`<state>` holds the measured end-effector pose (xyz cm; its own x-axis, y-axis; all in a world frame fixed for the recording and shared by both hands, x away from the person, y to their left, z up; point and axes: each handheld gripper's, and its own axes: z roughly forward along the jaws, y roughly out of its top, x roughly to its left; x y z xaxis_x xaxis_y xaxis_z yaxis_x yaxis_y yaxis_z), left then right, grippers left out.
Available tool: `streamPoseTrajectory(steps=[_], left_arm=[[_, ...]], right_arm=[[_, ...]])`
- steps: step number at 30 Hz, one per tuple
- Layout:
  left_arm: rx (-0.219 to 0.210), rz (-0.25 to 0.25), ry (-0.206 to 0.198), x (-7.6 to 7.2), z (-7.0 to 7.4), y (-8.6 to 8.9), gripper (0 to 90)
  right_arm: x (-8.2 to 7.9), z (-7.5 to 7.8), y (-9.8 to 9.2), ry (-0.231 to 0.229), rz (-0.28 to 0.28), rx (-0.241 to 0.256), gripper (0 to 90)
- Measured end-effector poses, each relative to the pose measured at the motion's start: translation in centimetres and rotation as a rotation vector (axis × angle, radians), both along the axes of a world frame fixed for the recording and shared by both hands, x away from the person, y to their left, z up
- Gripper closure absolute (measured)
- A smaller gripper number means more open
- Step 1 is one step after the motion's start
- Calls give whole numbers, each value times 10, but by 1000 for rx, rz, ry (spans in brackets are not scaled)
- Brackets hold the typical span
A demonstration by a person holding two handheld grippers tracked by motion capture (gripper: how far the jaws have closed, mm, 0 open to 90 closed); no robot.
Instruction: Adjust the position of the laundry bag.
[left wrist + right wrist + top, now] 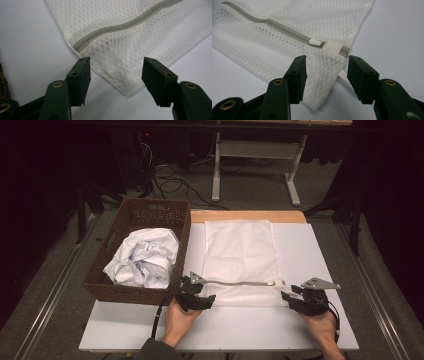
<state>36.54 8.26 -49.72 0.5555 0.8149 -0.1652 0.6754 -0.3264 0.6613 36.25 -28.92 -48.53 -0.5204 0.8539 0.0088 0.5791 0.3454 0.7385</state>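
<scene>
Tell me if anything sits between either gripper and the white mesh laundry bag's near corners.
Nothing visible does. The left gripper and right gripper each stand open around a near corner of the white mesh laundry bag.

A brown wicker basket (181, 227) (crumpled white cloth (145, 257) inside) sits on the white table (310, 250).

My left gripper (116, 80) gapes wide, both jaws straddling the mesh bag (130, 37) corner, grey zipper (120, 26) just beyond.
</scene>
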Motion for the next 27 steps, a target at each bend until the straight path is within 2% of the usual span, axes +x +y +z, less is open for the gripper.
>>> streamPoseTrajectory(steps=[8,14,16,20,23,27], left_arm=[[16,-4,1,0,0,-4,405],[72,8,-60,0,7,-16,362],[85,4,-69,1,7,-20,355],[113,-1,-45,10,-1,-24,341],[111,1,-26,15,-3,-27,344],[128,0,-13,18,-7,-31,386]], right_arm=[[1,1,-2,3,-9,12,507],[0,5,-4,-6,-37,28,517],[2,4,-5,0,-47,32,518],[8,0,-5,16,-64,21,505],[11,-3,-3,29,-75,17,500],[14,-7,0,43,-74,-2,510]])
